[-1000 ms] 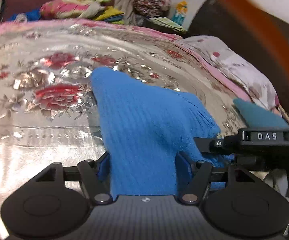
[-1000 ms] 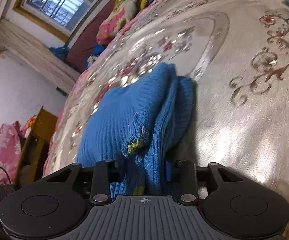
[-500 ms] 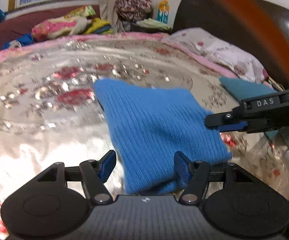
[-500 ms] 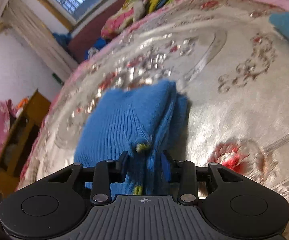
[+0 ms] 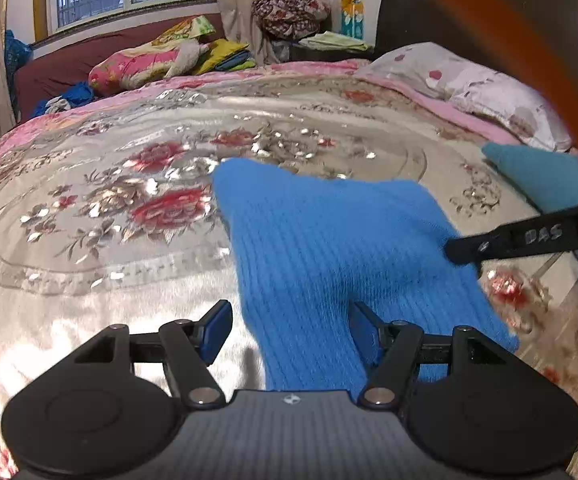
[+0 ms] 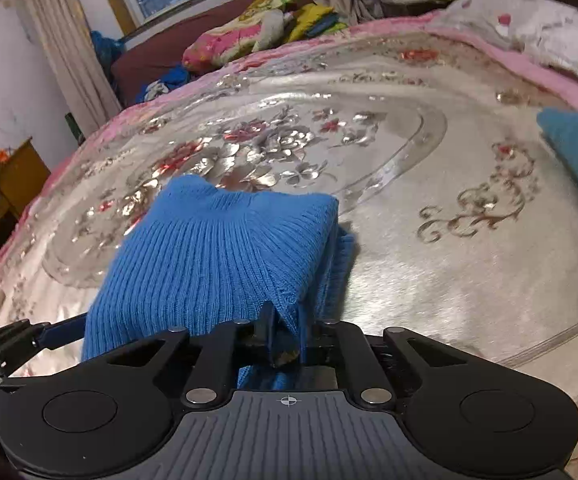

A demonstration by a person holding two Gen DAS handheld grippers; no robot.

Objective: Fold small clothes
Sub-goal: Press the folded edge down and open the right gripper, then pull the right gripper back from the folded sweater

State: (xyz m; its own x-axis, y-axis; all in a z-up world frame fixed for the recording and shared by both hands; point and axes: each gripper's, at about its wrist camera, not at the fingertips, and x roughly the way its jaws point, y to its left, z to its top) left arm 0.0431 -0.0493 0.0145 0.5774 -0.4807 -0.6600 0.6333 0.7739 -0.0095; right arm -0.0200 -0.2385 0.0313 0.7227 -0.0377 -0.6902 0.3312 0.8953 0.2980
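A folded blue knit garment point(image 5: 329, 248) lies on the floral bedspread point(image 5: 129, 240). My left gripper point(image 5: 289, 328) is open, with its jaws apart on either side of the garment's near edge and not gripping it. My right gripper point(image 6: 285, 340) is shut on the right near corner of the blue knit garment point(image 6: 217, 256), pinching a fold of the knit. The right gripper's finger also shows in the left wrist view point(image 5: 529, 240) at the garment's right edge. The left gripper's arm shows in the right wrist view point(image 6: 17, 340) at the lower left.
A folded teal cloth point(image 5: 541, 176) lies on the bed to the right; it also shows in the right wrist view point(image 6: 577, 152). Pillows point(image 5: 469, 84) lie against the dark headboard. Piled bedding point(image 5: 149, 64) sits on a sofa under the window. A wooden cabinet point(image 6: 1, 188) stands at the left.
My left gripper has opened and let go of the garment, which has settled onto the bed. My right gripper has stayed shut on its corner. Both views have tilted up toward the room.
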